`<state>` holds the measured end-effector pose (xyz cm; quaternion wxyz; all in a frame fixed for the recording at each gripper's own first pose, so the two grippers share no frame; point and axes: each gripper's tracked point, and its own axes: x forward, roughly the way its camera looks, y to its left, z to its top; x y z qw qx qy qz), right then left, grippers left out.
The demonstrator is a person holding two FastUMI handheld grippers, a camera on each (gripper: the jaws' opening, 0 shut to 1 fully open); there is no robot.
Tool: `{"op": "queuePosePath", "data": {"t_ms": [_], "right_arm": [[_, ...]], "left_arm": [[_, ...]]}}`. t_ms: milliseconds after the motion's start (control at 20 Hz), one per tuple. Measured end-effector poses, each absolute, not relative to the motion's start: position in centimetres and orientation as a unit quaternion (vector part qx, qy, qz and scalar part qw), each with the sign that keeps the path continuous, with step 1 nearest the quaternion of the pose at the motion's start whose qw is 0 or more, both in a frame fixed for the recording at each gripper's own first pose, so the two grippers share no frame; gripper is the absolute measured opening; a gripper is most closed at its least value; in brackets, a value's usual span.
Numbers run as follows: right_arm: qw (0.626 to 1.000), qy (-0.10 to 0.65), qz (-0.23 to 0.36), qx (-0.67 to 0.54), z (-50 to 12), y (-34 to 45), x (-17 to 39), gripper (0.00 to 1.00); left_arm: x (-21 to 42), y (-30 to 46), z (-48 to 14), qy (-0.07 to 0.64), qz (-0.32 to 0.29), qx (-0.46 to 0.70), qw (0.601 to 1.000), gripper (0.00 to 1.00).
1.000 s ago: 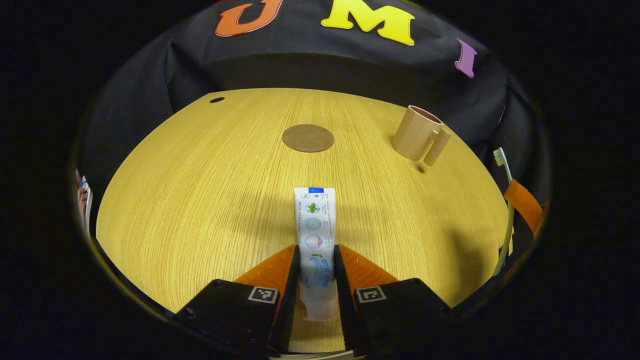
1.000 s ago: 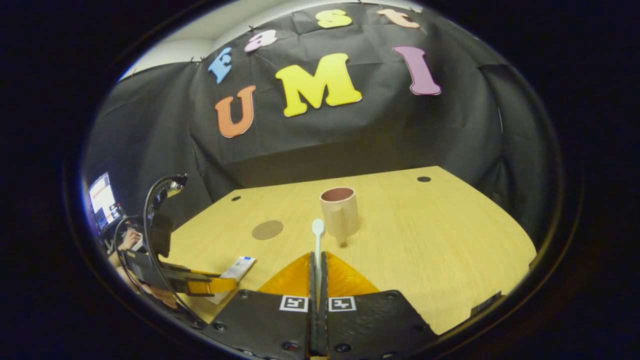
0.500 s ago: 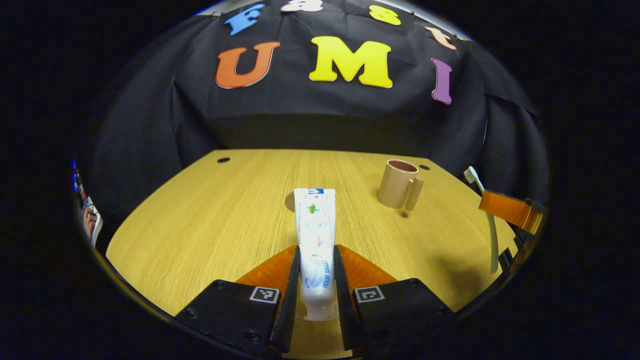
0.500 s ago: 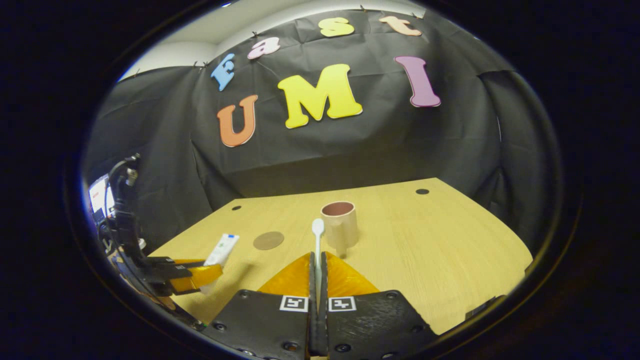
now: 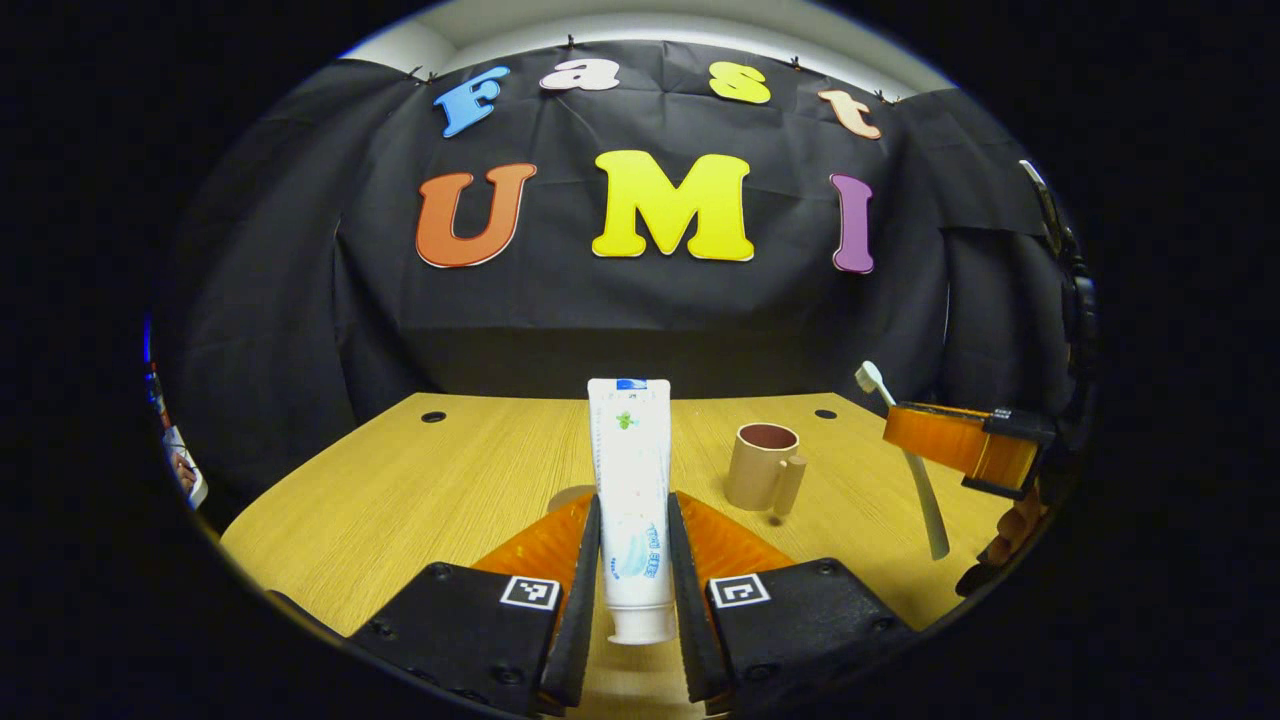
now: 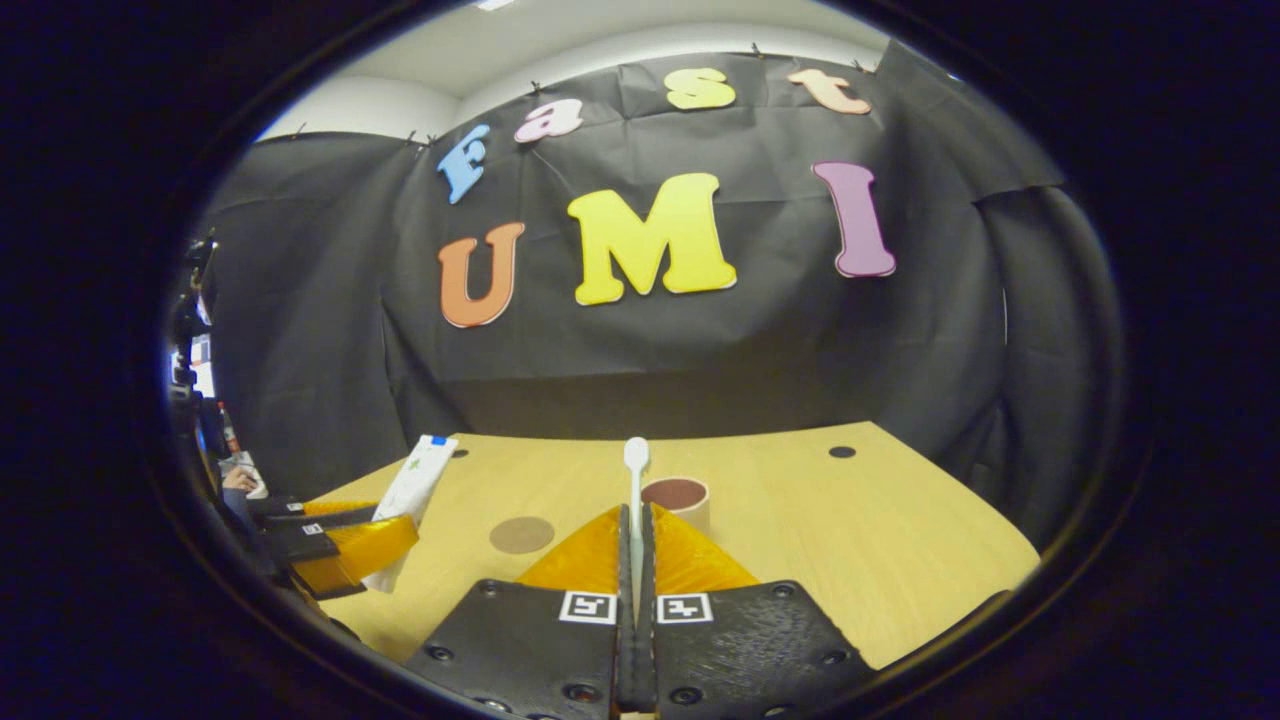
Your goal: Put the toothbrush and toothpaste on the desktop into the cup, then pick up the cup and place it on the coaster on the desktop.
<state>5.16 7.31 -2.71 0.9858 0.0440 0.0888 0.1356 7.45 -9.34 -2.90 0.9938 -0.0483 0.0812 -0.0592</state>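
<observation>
My left gripper (image 5: 634,497) is shut on a white toothpaste tube (image 5: 629,445), which is held off the table with its cap end toward the camera. The tan cup (image 5: 762,480) stands upright ahead and to the right, handle toward me. The brown round coaster (image 5: 566,496) peeks out behind my left finger. My right gripper (image 6: 636,508) is shut on a white toothbrush (image 6: 636,462), bristle head up. The cup (image 6: 678,495) sits just behind its fingertips, with the coaster (image 6: 521,534) to the left. The left gripper view also shows the right gripper (image 5: 955,440) with the toothbrush (image 5: 912,462).
The wooden table (image 5: 400,480) has small round holes near its far edge, and the black cloth wall stands close behind it. In the right gripper view the left gripper (image 6: 350,545) with the tube (image 6: 410,485) hangs over the table's left edge (image 6: 430,600). A hand (image 5: 1005,535) holds the right gripper.
Both grippers have risen and tilted upward. The toothpaste has left the tabletop in the left gripper's grip. The toothbrush has stayed clamped in the right gripper, now higher above the cup.
</observation>
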Motion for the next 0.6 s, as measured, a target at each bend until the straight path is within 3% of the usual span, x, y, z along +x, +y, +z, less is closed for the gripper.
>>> {"op": "queuePosePath", "data": {"t_ms": [600], "right_arm": [[0.988,0.054,0.132,0.060,1.2,10.0,21.0,0.00]], "left_arm": [[12.0,-8.2,-1.4,0.051,-0.040,-0.056,0.996,0.40]]}}
